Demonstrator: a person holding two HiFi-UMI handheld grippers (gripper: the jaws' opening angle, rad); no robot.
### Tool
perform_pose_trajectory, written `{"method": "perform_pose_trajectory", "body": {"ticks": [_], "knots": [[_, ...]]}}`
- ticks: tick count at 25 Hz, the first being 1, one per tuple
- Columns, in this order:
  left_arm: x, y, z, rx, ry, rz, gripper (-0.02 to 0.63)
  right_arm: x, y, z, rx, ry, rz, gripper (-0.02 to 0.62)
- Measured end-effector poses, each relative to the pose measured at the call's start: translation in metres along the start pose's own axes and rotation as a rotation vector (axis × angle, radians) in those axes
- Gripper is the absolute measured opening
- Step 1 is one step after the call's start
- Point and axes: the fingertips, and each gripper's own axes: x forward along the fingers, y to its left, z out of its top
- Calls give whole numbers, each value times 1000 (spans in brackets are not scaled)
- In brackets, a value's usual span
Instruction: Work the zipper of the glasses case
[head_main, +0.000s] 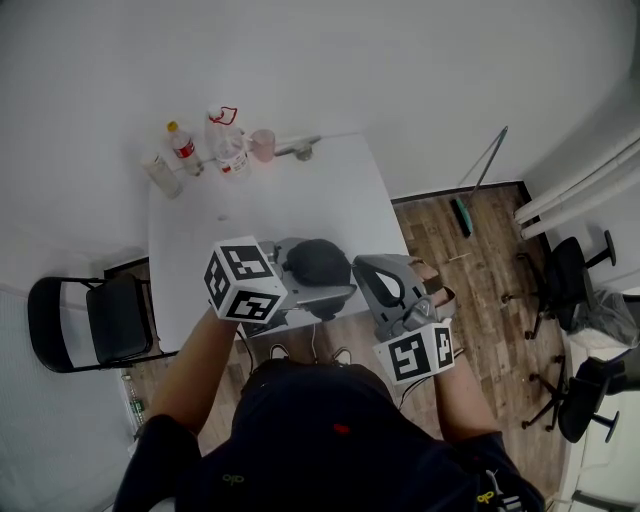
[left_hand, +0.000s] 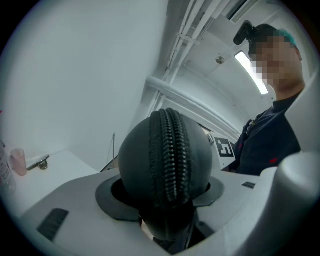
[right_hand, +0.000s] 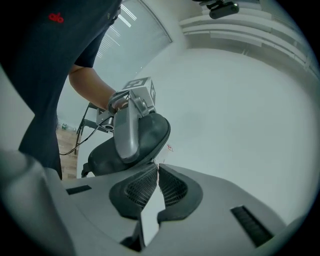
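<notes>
A black oval glasses case (head_main: 318, 262) is held off the table over its near edge by my left gripper (head_main: 315, 272), whose jaws are shut on the case's two sides. In the left gripper view the case (left_hand: 165, 160) fills the gap between the pads (left_hand: 107, 197), and its closed zipper (left_hand: 169, 150) runs up the middle towards the camera. My right gripper (head_main: 358, 266) comes in from the right. In the right gripper view its jaws (right_hand: 157, 166) are shut, with the tips at the rim of the case (right_hand: 156, 131), pinching a small zipper pull (right_hand: 158, 161) there.
The white table (head_main: 330, 190) carries bottles (head_main: 183, 145) and a pink cup (head_main: 262, 143) at its far left corner. A black folding chair (head_main: 110, 320) stands to the left. Office chairs (head_main: 565, 280) stand on the wooden floor (head_main: 470, 270) to the right.
</notes>
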Motion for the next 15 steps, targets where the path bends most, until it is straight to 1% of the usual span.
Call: {"method": "perform_pose_trajectory", "body": {"ticks": [3,6,15], "knots": [[9,-2,-21,58,120,6,261,-1,-2,4,-36,-13,-10,21],[16,1,-45,116,236,38,261,0,1,3,-76,-6,1,21],[24,14,-83,162,443,85,262,6,16,-6,-161,26,43,21]]}}
